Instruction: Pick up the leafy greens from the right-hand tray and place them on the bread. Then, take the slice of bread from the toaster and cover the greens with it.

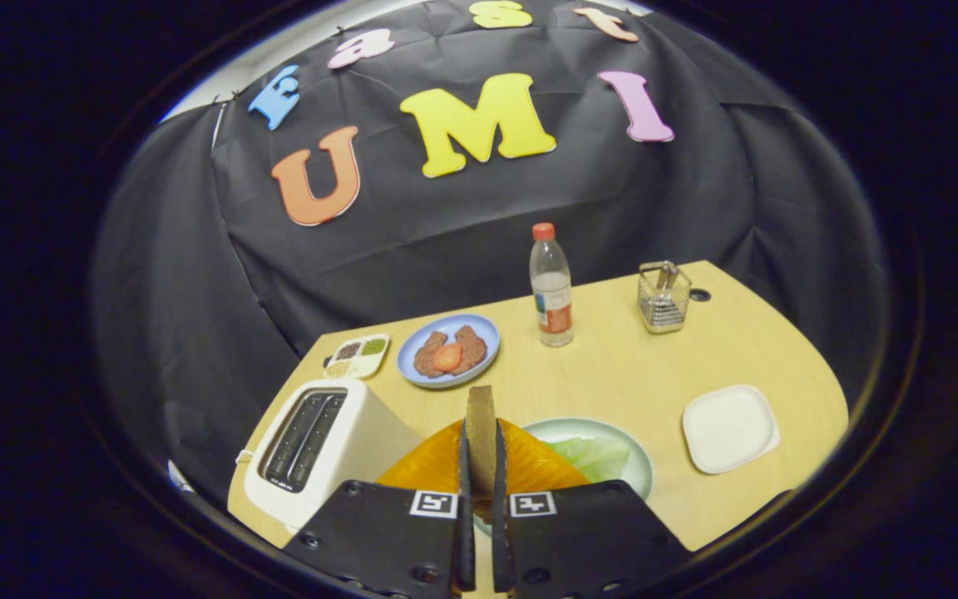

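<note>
You are holding the gripper pinched on the slice of bread, which is standing on edge between both fingers. Just beyond them the leafy greens are lying on the pale green plate, partly behind orange packaging. The bread could tilt or slip as you lower it, landing off the greens. The toaster is sitting close alongside; farther off stands a bottle.

Rough-crusted bread pinched between the gripper fingers; glossy plastic toaster; smooth pale wood table; clear plastic bottle.
</note>
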### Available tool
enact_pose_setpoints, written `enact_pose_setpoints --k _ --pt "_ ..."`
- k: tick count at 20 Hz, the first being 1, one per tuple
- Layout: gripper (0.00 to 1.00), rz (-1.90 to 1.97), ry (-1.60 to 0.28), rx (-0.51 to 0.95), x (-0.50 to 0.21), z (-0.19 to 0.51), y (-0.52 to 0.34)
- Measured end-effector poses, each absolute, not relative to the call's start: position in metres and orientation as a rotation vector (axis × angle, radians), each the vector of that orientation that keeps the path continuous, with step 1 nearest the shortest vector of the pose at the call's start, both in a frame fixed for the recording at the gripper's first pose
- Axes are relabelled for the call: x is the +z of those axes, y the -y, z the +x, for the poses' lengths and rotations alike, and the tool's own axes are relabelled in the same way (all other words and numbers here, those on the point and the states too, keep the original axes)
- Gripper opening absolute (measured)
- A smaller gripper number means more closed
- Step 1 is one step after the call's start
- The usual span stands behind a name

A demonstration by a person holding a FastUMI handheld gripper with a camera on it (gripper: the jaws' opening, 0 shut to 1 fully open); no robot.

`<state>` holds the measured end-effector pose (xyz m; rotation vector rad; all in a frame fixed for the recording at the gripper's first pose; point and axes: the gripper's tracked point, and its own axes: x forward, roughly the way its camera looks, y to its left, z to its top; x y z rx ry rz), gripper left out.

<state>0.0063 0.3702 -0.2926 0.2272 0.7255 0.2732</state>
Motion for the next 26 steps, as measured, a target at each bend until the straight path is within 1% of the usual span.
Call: enact_pose_setpoints --k 4,7,10,11,12,14,15,18,21,24,26 --pt "0.08 0.223 -0.744 0.282 -0.32 0.005 -0.371" --pt "0.08 0.162 -0.753 0.247 -0.335 0.007 -0.355" --pt "0.12 0.124 -0.763 0.229 -0.343 0.012 -0.34" --pt "0.17 0.112 -0.772 0.213 -0.347 0.011 -0.331" --pt "0.17 0.103 -0.773 0.194 -0.35 0.013 -0.322" --pt "0.29 0.095 -0.779 0.17 -0.356 0.015 -0.309" --pt "0.29 0.092 -0.781 0.164 -0.356 0.015 -0.304" --pt "0.45 0.061 -0.756 0.135 -0.352 0.024 -0.283" --pt "0.68 0.046 -0.706 0.129 -0.331 0.031 -0.265" --pt "0.89 0.03 -0.61 0.129 -0.289 0.04 -0.246" --pt "0.94 0.016 -0.544 0.132 -0.257 0.048 -0.231"
